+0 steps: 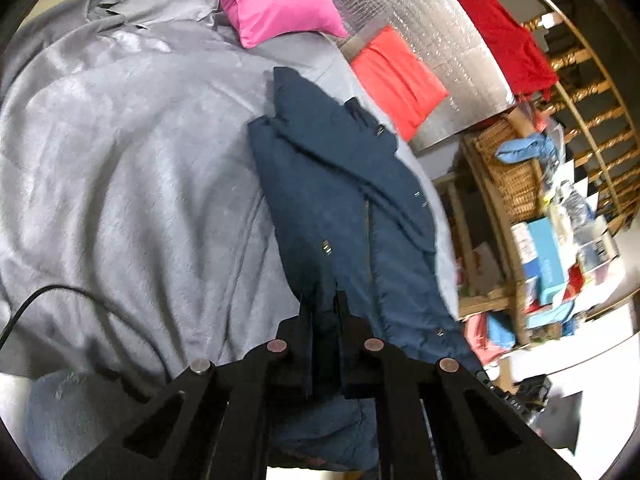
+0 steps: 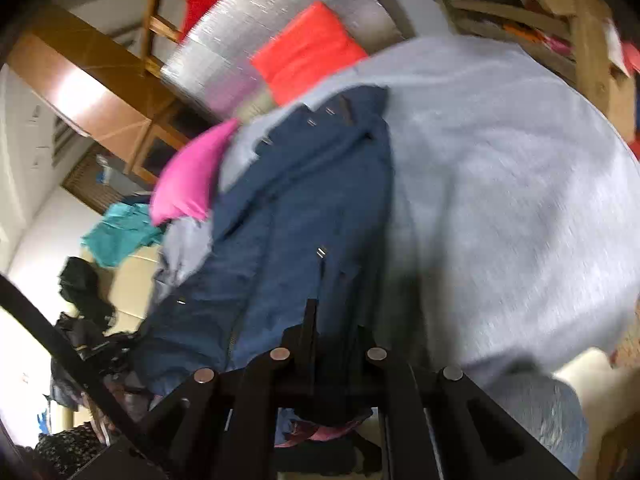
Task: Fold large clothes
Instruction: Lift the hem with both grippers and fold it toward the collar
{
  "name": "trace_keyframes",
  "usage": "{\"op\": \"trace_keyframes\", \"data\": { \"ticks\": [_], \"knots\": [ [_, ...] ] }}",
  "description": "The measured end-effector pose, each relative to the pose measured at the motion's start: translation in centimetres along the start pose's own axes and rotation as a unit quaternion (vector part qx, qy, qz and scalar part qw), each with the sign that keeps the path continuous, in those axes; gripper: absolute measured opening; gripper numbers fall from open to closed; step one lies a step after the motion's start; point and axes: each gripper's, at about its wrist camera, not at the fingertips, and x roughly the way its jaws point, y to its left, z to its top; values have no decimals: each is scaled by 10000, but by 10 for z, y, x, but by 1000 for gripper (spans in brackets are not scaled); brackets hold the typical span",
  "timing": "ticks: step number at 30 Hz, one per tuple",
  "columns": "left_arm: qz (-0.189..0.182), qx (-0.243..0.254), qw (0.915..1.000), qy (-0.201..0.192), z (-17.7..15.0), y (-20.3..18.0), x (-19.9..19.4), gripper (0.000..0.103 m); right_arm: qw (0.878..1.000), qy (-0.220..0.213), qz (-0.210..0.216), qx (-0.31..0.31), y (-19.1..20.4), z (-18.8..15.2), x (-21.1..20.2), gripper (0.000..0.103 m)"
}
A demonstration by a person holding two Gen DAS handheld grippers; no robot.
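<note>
- lying on a bed with a grey sheet (image 1: 120, 160) is a big dark blue garment (image 1: 332, 184), long and partly folded over itself, with small metal snaps along it.
- the left hand-held gripper (image 1: 323, 312) has its two black fingers pressed together on the near edge of the dark blue garment, and the cloth sits pinched between them and hangs down below.
- in the right wrist view the right hand-held gripper (image 2: 332, 320) is also clamped on the near edge of the same dark blue garment (image 2: 296, 200), with blue cloth bunched under its fingers.
- the far end of the garment lies flat on the grey sheet (image 2: 500, 200) and reaches toward the pillows.
- a pink pillow (image 1: 272, 0) rests at the top of the bed, touching the grey sheet.
- a small orange-red pillow (image 1: 396, 80) sits just beside the far end of the garment, against a shiny silver mat (image 1: 432, 20).
- a red cloth (image 1: 500, 28) hangs over a wooden rail past the silver mat.
- beside the bed there is a woven basket (image 1: 508, 168) with a light blue cloth in it, and boxes and bags are piled near it.
- a thin black cable (image 1: 48, 292) curves over the sheet by the left hand-held gripper.
- in the right wrist view a teal cloth (image 2: 120, 232) lies off the side of the bed, near a heap of dark clothes (image 2: 84, 292).
- the right wrist view is blurry, so small things there are hard to see.
</note>
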Motion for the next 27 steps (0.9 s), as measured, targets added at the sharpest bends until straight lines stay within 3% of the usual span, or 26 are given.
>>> {"op": "trace_keyframes", "data": {
  "ticks": [5,10,15,19,23,25,27],
  "knots": [
    [-581,-393,9975,-61,53,-1,12,9,9981,-229,562,64,4,44,-5,8],
    [-827,-525,9951,-168,111,-18,38,9,9924,-346,1109,395,5,111,19,8],
    [-700,-756,9947,-55,172,-33,94,10,9908,-372,1080,732,-3,184,68,8],
    [-510,-737,9956,-286,214,-36,130,11,9903,-414,919,959,-17,240,120,9],
    [-368,-800,9955,-343,242,-21,179,12,9887,-477,943,1063,-34,271,173,11],
    [-295,-770,9960,-355,241,-8,199,20,9899,-508,775,1077,-44,273,201,15],
    [-160,-827,9963,-197,242,4,220,22,9922,-381,549,1048,-49,270,221,24]
  ]
}}
